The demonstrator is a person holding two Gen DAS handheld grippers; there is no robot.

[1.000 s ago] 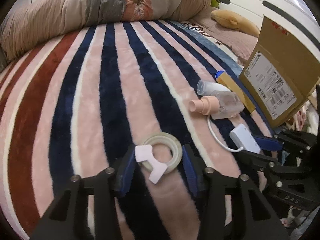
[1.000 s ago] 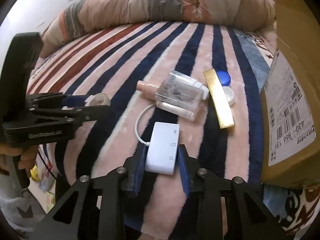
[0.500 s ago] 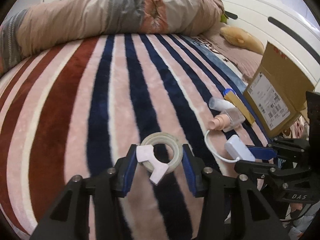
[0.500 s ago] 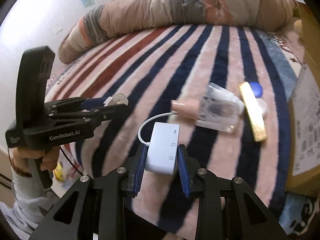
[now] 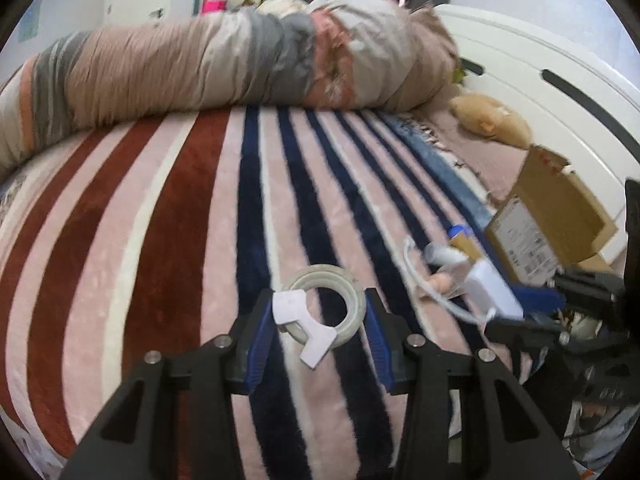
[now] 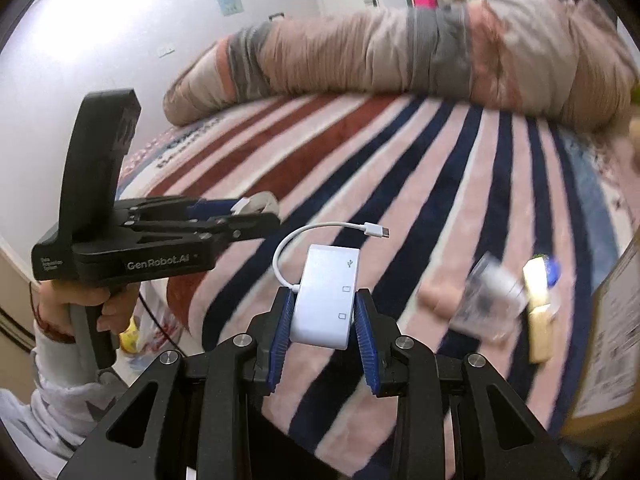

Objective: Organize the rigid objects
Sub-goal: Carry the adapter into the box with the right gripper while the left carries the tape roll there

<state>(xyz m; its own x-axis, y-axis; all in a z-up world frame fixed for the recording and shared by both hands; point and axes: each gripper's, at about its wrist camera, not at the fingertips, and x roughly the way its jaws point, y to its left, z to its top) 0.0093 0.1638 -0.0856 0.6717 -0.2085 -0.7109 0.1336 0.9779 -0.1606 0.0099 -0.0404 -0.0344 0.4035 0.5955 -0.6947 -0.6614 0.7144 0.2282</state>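
My left gripper [image 5: 318,320] is shut on a clear tape roll [image 5: 340,292] with a white tab, held above the striped blanket [image 5: 160,240]. My right gripper [image 6: 323,320] is shut on a white USB hub [image 6: 326,296] whose short cable [image 6: 320,230] hangs free in the air. The hub also shows in the left wrist view [image 5: 490,288]. The left gripper with the tape also shows in the right wrist view [image 6: 244,216]. A clear bottle [image 6: 486,300], a pink-capped bottle [image 6: 434,300], a gold bar [image 6: 538,320] and a blue cap [image 6: 554,270] lie on the blanket.
An open cardboard box [image 5: 548,220] stands at the bed's right edge, and also shows at the right edge of the right wrist view [image 6: 612,340]. A rolled duvet [image 5: 224,64] lies across the far side. A white headboard [image 5: 540,92] is at the far right.
Both grippers have lifted up and back from the blanket, carrying the tape roll and the USB hub. The hub's cable has come off the blanket and hangs free.
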